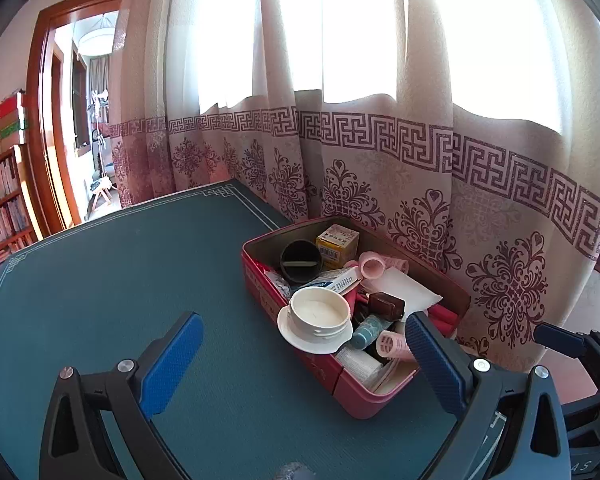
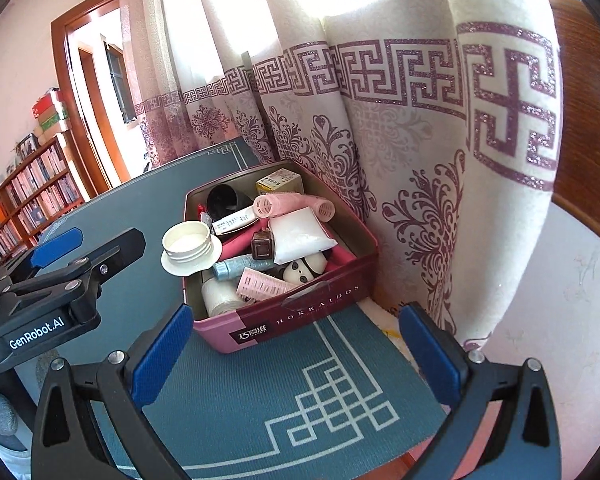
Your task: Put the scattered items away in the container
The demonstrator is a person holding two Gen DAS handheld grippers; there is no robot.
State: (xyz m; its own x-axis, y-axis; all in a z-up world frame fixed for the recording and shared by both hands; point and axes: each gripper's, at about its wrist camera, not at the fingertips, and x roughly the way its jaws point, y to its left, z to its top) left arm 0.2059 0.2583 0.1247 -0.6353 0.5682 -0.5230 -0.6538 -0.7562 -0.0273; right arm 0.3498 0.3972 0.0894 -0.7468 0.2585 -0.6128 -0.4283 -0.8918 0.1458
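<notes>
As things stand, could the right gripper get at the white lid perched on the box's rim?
Probably yes. The right gripper is open and empty, the white lid sits on top at the box rim, uncovered; the left gripper beside it could crowd the approach.

Glossy red tin box (image 2: 300, 320), matt woven teal mat (image 2: 284, 392), glittery cloth curtain (image 2: 400, 80).

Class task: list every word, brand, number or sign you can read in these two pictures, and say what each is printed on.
"HOKKAIDOS": front wall of the pink and maroon rectangular tin box.
"15": dark label on that box, smaller print unreadable.
"GenRobot.AI": side of the black left gripper.
Yellow cardboard carton: print and barcode too small.
White tube: print blurred.
</notes>
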